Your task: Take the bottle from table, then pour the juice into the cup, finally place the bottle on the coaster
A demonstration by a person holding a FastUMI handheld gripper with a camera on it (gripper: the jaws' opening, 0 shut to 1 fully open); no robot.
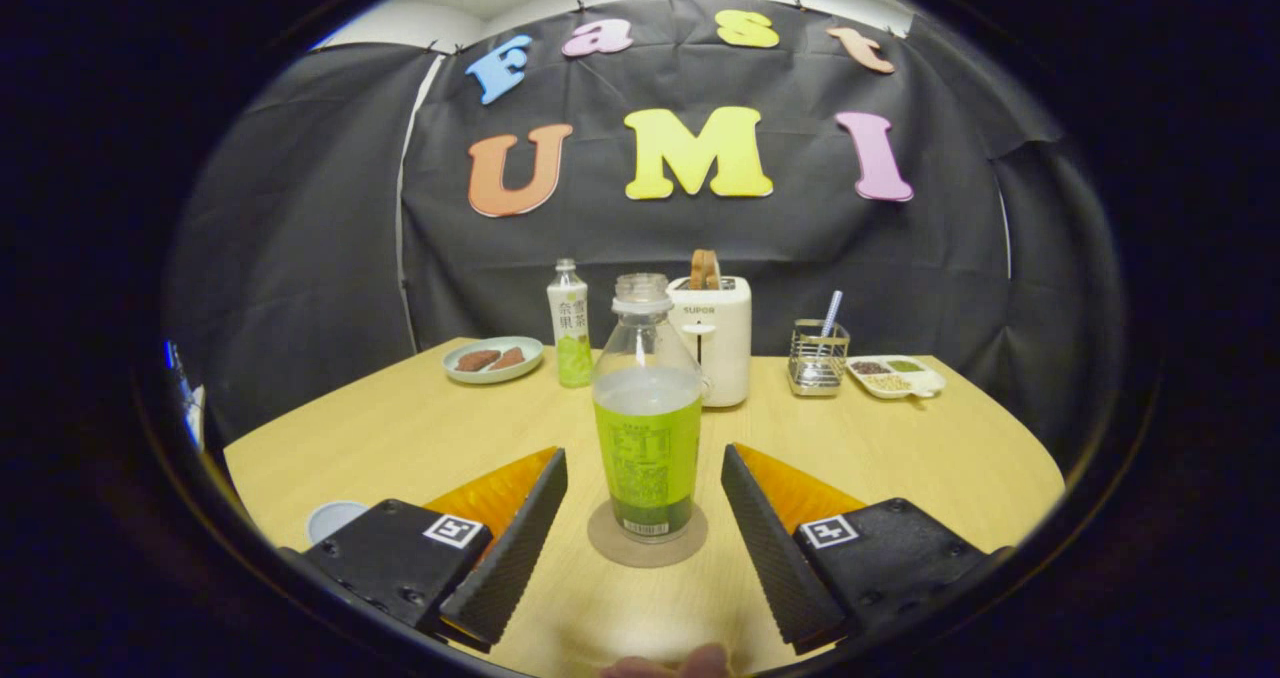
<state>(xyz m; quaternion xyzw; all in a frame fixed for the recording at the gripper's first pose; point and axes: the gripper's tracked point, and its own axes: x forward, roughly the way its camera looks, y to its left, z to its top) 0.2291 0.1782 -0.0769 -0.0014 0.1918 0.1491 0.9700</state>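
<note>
A clear uncapped bottle (647, 408) with a green label stands upright on a round brown coaster (647, 543) on the wooden table (880, 458). It holds pale juice up to about its shoulder. My gripper (645, 468) is open, one finger on each side of the bottle's lower half, with a gap between each pad and the bottle. A pale cup (333, 518) peeks out behind the left finger's base, mostly hidden by it.
Along the back of the table stand a plate with brown pieces (493, 359), a second bottle with a cap (570, 324), a white toaster (712, 338), a wire holder with a straw (818, 356) and a white snack dish (895, 375). A fingertip (680, 664) shows at the near edge.
</note>
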